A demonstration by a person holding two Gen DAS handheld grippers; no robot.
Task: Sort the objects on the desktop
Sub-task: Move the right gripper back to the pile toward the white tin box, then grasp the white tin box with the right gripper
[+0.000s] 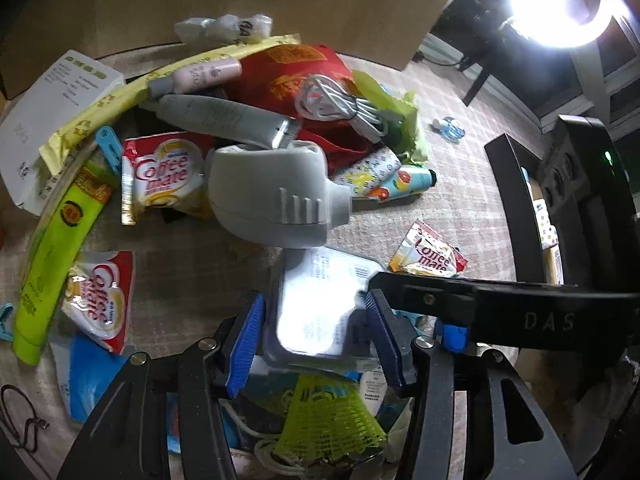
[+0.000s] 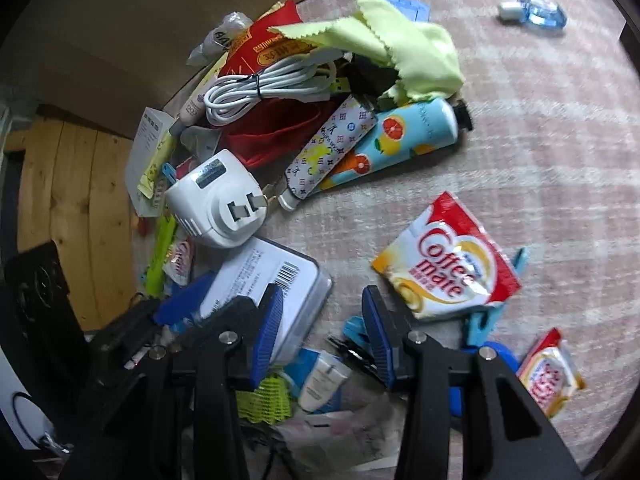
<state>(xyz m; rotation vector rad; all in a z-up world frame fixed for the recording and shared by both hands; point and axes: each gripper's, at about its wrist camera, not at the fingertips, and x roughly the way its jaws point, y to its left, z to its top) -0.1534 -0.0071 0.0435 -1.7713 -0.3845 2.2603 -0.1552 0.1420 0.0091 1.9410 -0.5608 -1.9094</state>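
Note:
A heap of desk objects lies on a woven mat. In the left wrist view my left gripper (image 1: pixel 314 340) is open, its blue pads on either side of a flat silver tin (image 1: pixel 320 304) with a barcode label; whether they touch it I cannot tell. A grey-white plug adapter (image 1: pixel 272 196) lies just beyond the tin. In the right wrist view my right gripper (image 2: pixel 320 328) is open and empty over the mat, the same tin (image 2: pixel 260 284) by its left finger and a Coffee mate sachet (image 2: pixel 444 260) to its right. The plug adapter (image 2: pixel 216 204) shows its two prongs.
The pile holds a coiled white cable (image 2: pixel 272 84), a red pouch (image 1: pixel 304 68), a yellow-green cloth (image 2: pixel 400 44), fruit-print tube (image 2: pixel 400 140), patterned tube (image 2: pixel 332 148), grey tube (image 1: pixel 224 116), more Coffee mate sachets (image 1: pixel 164 172), a green tube (image 1: pixel 56 256), a yellow shuttlecock (image 1: pixel 328 416), and blue clips (image 2: pixel 484 324).

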